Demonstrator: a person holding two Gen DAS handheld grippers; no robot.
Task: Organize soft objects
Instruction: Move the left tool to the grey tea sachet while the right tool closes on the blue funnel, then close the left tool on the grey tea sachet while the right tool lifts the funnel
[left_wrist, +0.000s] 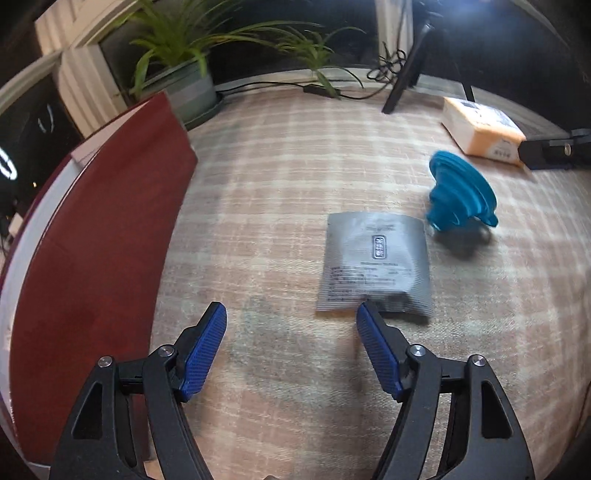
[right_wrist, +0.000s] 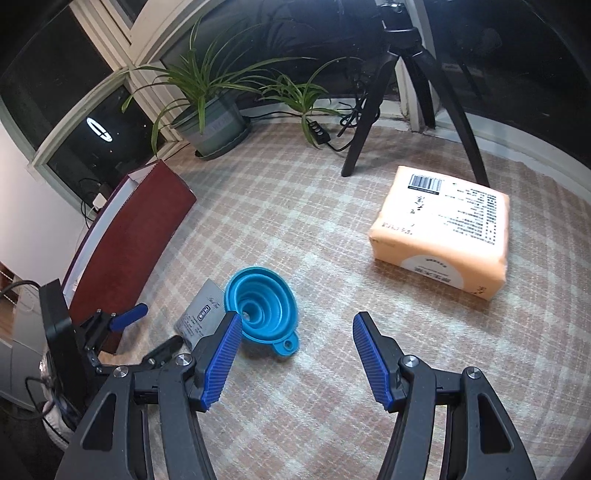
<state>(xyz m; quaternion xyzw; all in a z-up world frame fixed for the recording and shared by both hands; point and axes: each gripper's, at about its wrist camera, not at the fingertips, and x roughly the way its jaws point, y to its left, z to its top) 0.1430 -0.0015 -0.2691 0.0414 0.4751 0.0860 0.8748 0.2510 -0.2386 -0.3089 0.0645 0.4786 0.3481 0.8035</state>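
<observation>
A grey foil sachet (left_wrist: 375, 264) lies flat on the plaid tablecloth just ahead of my open, empty left gripper (left_wrist: 291, 314); its near edge is by my right fingertip. A blue collapsible silicone funnel (left_wrist: 461, 192) lies on its side to the sachet's right. In the right wrist view the funnel (right_wrist: 260, 312) sits just ahead of my left finger, mouth up, partly over the sachet (right_wrist: 201, 314). My right gripper (right_wrist: 295, 325) is open and empty. An orange pack of tissues (right_wrist: 443, 230) lies ahead right. The left gripper (right_wrist: 122, 321) shows at the left.
A dark red box (left_wrist: 99, 236) stands along the left edge, also in the right wrist view (right_wrist: 125, 236). A potted plant (right_wrist: 214, 122), cables and black tripod legs (right_wrist: 364, 122) stand at the back by the window. The tissue pack (left_wrist: 484, 129) lies far right.
</observation>
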